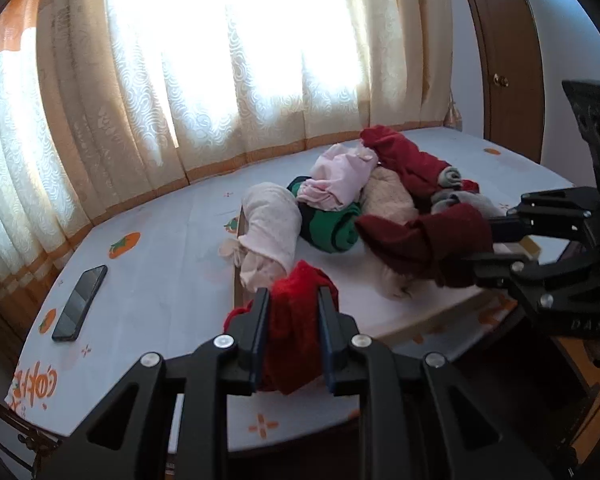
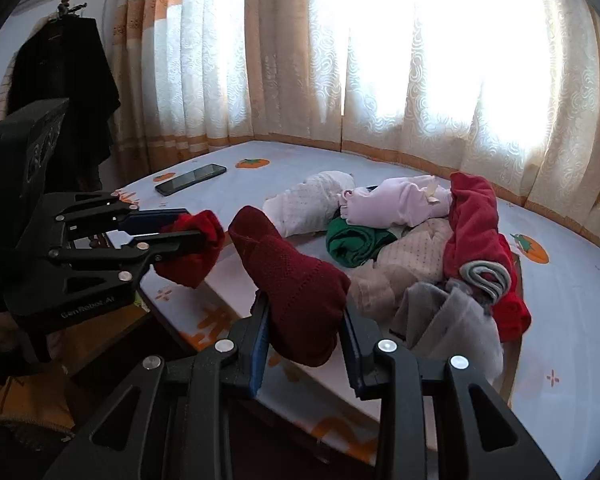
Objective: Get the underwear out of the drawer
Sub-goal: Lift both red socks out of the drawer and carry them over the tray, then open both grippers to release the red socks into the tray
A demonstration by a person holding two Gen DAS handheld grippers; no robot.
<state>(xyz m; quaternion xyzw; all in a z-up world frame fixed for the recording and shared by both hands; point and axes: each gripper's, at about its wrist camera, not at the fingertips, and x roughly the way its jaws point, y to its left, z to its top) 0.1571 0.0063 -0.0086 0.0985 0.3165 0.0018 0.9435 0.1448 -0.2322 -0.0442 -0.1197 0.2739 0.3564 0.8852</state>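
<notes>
phone (image 1: 80,304): dark slab, flat on the white tablecloth (image 1: 160,280) far left, well apart from the clothes. Orange fruit prints on the cloth around it.
curtains (image 1: 228,80): cream, patterned, backlit across the whole back; glare washes out the middle.
left gripper (image 1: 294,300): jaws narrow, clamped on a bright red garment (image 1: 296,332). Fabric bunched between the pads and hanging below them. In the right wrist view it shows side-on (image 2: 192,236) with the same red wad (image 2: 198,250) sticking out past the tips, clear of the table.
drawer (image 1: 432,318): shallow wooden tray lying on the table; pale front rim visible, most of it hidden under clothes.
pile in drawer, left end: white dotted garment (image 1: 272,224), partly draped over the drawer's left edge.
pile, middle: green roll (image 1: 332,232) with dark stripes, pale pink piece (image 1: 340,180) on top of it, beige knit (image 1: 392,200) just right of it.
pile, back right: large red garment (image 1: 404,156) on top, grey rolled piece (image 1: 450,178) touching it.
right gripper (image 2: 306,332): jaws part closed, gripping a dark maroon knit garment (image 2: 292,280). It fills the gap between the pads and bulges forward, held above the front of the drawer. Left wrist view shows it (image 1: 482,240) from the side, maroon piece (image 1: 428,240) at the tips.
door (image 1: 508,60): brown wood, far right, small brass knob.
</notes>
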